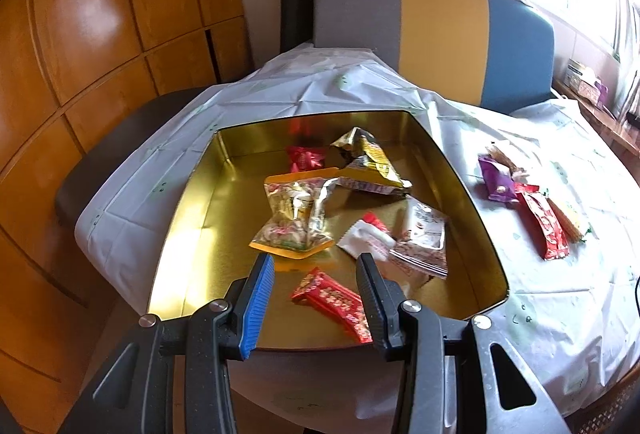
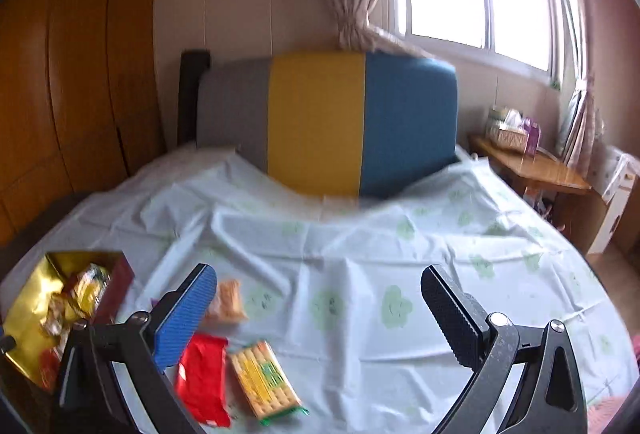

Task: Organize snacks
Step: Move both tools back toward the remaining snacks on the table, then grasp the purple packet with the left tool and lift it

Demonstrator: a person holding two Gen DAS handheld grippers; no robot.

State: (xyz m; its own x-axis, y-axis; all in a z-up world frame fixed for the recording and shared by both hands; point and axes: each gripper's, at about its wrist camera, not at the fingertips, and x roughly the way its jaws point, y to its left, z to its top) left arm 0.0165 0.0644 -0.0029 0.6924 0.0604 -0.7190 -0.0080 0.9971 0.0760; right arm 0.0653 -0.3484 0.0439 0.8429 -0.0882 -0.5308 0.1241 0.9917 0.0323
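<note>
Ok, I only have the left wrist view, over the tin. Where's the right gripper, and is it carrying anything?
Observer: The right gripper is open wide and empty, over the tablecloth, to the right of the tin.
Operator: Which loose snacks are nearest it?
Observer: A red packet and a yellow cracker packet lie side by side just right of its blue-padded finger. Neither is between the jaws.
Operator: Anything beyond those?
Observer: An orange packet, blurred, lies just past that finger's tip.
</note>
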